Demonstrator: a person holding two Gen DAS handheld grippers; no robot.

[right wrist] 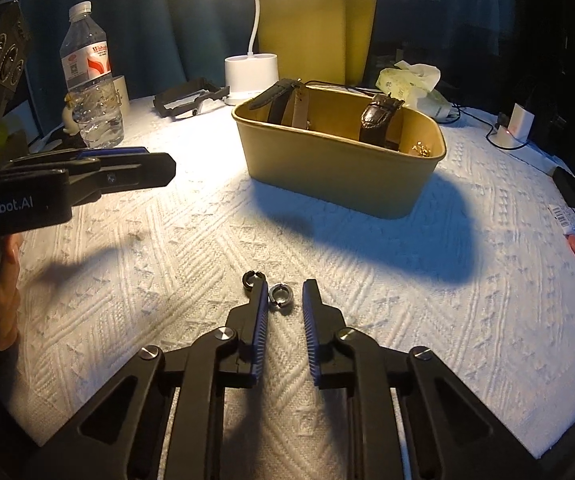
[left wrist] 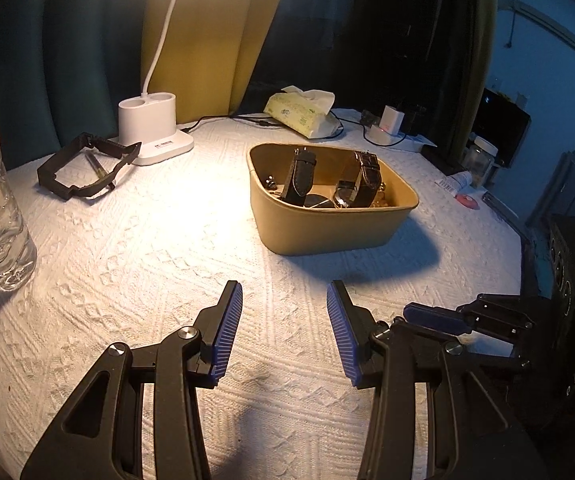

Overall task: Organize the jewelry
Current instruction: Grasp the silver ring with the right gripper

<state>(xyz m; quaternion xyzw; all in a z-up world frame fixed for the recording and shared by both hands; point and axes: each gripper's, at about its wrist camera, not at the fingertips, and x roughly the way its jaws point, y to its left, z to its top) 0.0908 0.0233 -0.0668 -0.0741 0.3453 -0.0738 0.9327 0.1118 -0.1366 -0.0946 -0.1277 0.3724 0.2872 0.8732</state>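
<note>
A tan box (left wrist: pixel 327 224) stands on the white cloth and holds watches with dark straps (left wrist: pixel 301 176) and small gold pieces. It also shows in the right wrist view (right wrist: pixel 339 168). My right gripper (right wrist: pixel 285 294) is open and low over the cloth, with a small silver ring (right wrist: pixel 280 294) lying between its fingertips. A dark ring (right wrist: pixel 252 278) lies just past the left fingertip. My left gripper (left wrist: pixel 284 300) is open and empty, hovering in front of the box; it appears at the left of the right wrist view (right wrist: pixel 127 166).
A water bottle (right wrist: pixel 89 80) stands at the left, a white lamp base (left wrist: pixel 151 128) and a black frame (left wrist: pixel 87 168) behind. A tissue pack (left wrist: pixel 303 112), a charger (left wrist: pixel 387 124) and cables lie at the back right. The table edge runs along the right.
</note>
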